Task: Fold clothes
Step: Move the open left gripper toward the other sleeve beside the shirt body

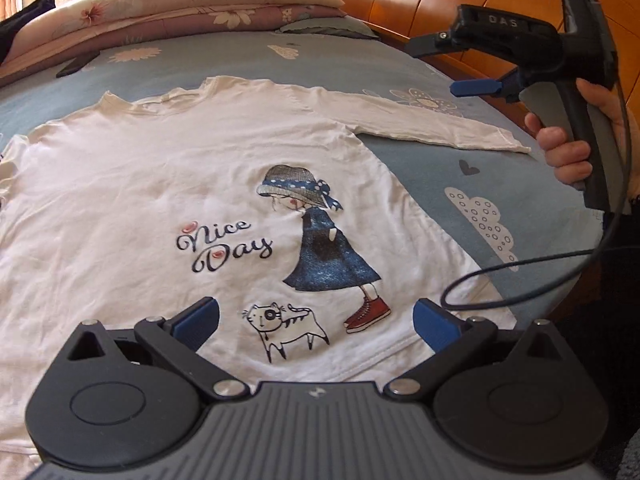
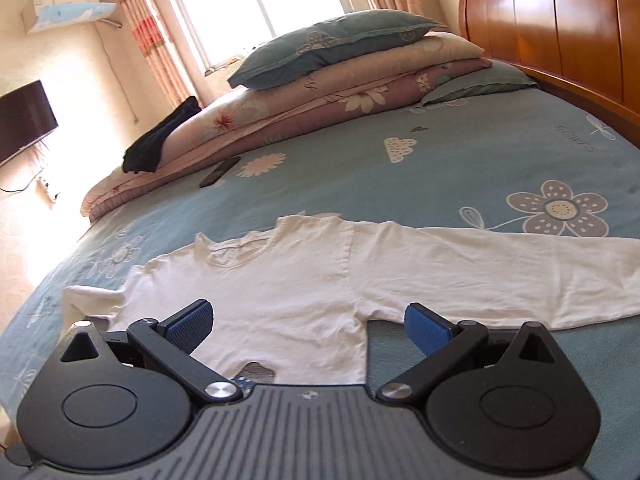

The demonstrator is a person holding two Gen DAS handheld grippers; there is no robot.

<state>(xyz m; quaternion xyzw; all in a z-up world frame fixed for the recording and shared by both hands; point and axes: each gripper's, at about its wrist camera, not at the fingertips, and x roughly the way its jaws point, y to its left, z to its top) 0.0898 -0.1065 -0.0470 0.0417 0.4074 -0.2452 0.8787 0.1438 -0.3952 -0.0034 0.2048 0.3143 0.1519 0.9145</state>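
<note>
White long-sleeved shirt (image 1: 168,184) is laid flat, print up, on blue bedsheet (image 2: 360,168); its left sleeve is cut off. Left gripper (image 1: 316,320) and right gripper (image 2: 308,320) are held spread, empty.

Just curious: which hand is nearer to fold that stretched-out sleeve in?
Probably the right gripper: jaws open, hovering at the armpit of the shirt beside that sleeve.

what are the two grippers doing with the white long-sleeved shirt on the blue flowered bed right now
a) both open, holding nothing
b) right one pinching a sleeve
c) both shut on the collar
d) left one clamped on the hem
a: the left gripper and the right gripper both stand with blue pads spread wide over the flat white long-sleeved shirt, no cloth between them.
</note>
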